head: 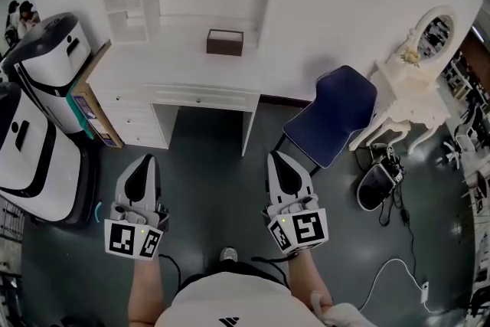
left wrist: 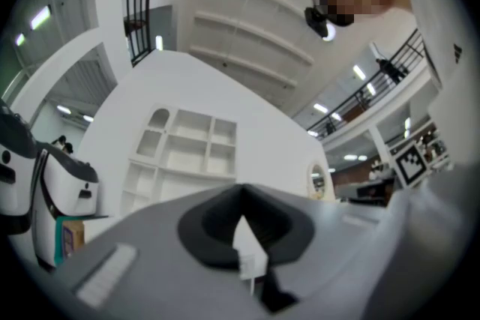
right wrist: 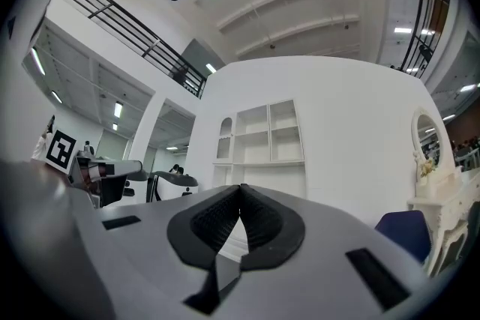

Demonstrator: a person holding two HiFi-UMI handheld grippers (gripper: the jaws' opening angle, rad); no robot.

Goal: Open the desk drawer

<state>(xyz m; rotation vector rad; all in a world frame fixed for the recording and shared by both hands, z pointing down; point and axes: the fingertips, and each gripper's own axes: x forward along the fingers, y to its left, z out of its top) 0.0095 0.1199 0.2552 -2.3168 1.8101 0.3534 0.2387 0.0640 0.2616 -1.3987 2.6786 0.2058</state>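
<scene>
White desk is standing ahead of the person, and the desk drawer is sitting shut just under the desktop, over the knee space, with what I am taking for a small knob at its middle. Both claws are hanging well short of it, side by side above the dark floor. The left gripper and the right gripper are each showing pads pressed together with nothing between them. As I am judging it, the reach to the drawer is not yet made. Whichever claw is going in is needing to spread its jaws before it gets to the front. It should then come in level and square to the knob, closing on it rather than beside it. The pull is wanting to go straight back along the drawer's run, not upward. The smaller side drawers at the left are looking easy to mistake for the target, while the blue chair is standing clear to the right.
</scene>
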